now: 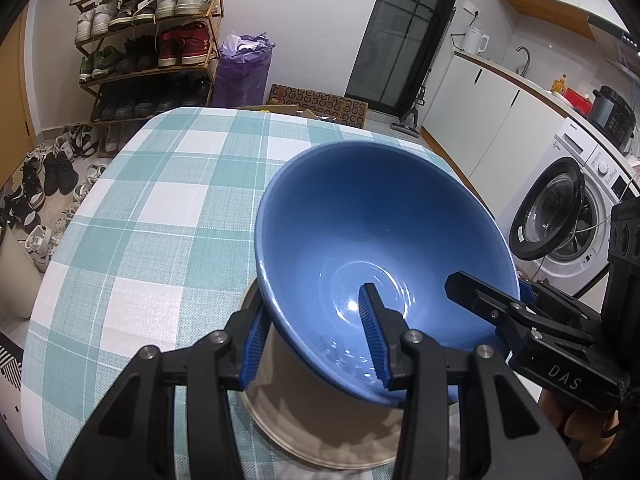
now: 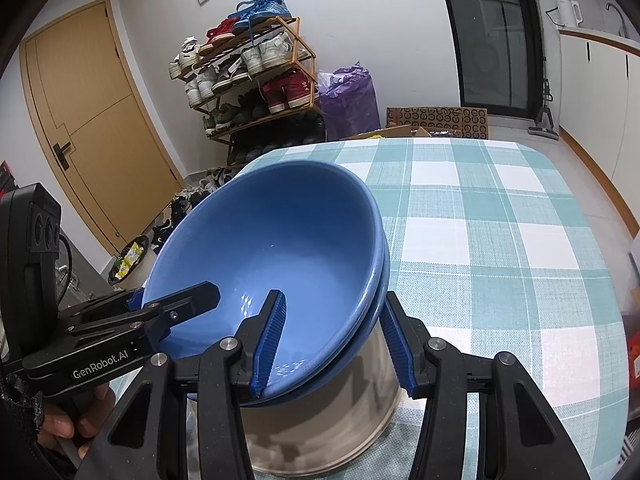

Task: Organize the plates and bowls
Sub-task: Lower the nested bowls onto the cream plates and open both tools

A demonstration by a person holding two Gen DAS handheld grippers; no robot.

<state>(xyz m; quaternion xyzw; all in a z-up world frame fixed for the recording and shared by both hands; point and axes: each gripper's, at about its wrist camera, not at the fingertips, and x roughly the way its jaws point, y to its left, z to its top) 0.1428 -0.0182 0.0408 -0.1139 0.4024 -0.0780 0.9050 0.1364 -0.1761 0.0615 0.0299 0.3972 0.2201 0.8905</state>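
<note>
A large blue bowl (image 1: 360, 220) (image 2: 260, 232) hangs tilted over the checked tablecloth (image 1: 160, 220) (image 2: 500, 260). In the right wrist view a second blue rim shows nested under it. My left gripper (image 1: 312, 308) (image 2: 174, 294) is shut on the bowl's rim, one finger inside and one outside. On the opposite side my right gripper (image 2: 334, 296) (image 1: 490, 284) clamps the wall the same way. Directly below sits a stainless steel bowl (image 1: 320, 432) (image 2: 340, 400), partly hidden by the blue bowl and the fingers.
The table's far half carries only the cloth. Beyond it stand a shoe rack (image 1: 148, 40) (image 2: 248, 80), a purple bag (image 1: 244, 68), a patterned cardboard box (image 2: 436, 120) and a washing machine (image 1: 560, 208). A hand (image 2: 60, 428) holds the left gripper's handle.
</note>
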